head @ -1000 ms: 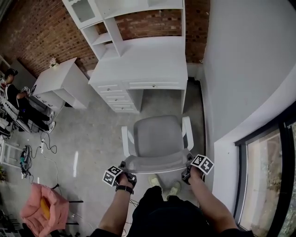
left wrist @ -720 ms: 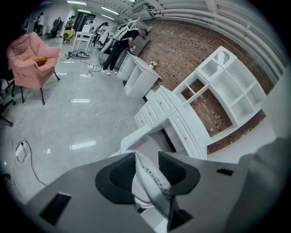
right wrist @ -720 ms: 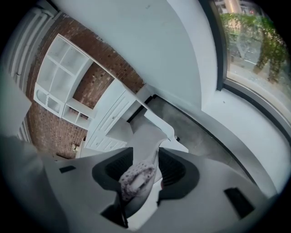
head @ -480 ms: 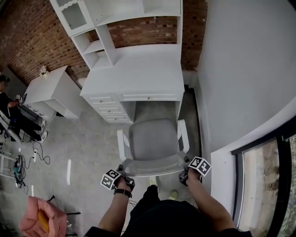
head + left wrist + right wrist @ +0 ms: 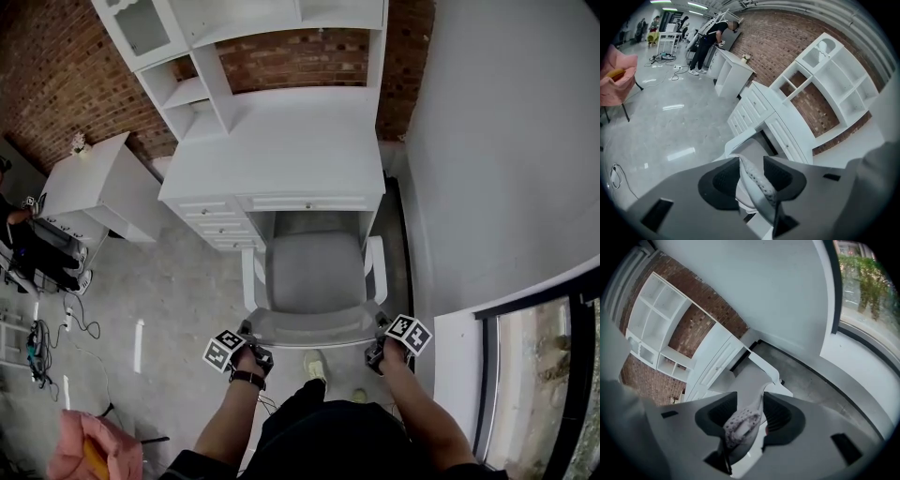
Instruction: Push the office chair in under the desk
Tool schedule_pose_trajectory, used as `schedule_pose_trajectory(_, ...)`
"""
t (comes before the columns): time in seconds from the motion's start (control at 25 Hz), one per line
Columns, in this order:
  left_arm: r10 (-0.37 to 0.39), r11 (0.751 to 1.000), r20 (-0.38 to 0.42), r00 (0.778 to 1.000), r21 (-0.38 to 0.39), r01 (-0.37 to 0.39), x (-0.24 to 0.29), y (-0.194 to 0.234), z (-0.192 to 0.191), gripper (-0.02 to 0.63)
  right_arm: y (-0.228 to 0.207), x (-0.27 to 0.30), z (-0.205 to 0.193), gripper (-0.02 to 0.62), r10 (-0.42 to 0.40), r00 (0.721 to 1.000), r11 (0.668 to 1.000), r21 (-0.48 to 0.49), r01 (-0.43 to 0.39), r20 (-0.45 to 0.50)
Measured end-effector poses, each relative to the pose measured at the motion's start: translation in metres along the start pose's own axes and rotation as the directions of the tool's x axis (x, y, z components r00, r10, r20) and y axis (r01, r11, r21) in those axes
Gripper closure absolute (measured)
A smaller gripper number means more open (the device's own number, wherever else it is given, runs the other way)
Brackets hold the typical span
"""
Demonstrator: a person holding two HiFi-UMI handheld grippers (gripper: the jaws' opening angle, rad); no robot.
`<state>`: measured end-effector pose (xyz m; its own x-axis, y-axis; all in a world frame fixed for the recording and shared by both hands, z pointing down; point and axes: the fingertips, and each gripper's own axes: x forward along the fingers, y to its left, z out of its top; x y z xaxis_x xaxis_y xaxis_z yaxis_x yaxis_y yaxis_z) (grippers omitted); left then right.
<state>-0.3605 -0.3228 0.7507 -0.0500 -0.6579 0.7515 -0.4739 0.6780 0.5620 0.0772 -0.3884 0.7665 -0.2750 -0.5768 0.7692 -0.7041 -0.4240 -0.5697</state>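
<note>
Person (image 5: 328,441) stands behind grey office chair (image 5: 314,272), which is at 12 o'clock. Left claw (image 5: 247,345) grips the backrest's top edge at approx. 10 o'clock; right claw (image 5: 379,343) grips it at 2. Chair's seat front sits at the kneehole of the white desk (image 5: 300,150), w/ brick wall (image 5: 56,75) beyond.

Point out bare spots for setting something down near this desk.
Desktop is bare, shelves to front edge. Grey floor between drawers and small white cabinet is open. Crowded: the kneehole mouth, blocked by the office chair; cables far left.
</note>
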Motion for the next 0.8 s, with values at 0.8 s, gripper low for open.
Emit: schedule_pose_trajectory(0.8, -0.044, 0.998, -0.035, 0.998, 0.041, 0.046, 0.073, -0.057, 0.068, 0.456, 0.054, 0.053, 0.030, 0.439, -0.025, 0.999, 0.999, 0.033, 0.024, 0.023)
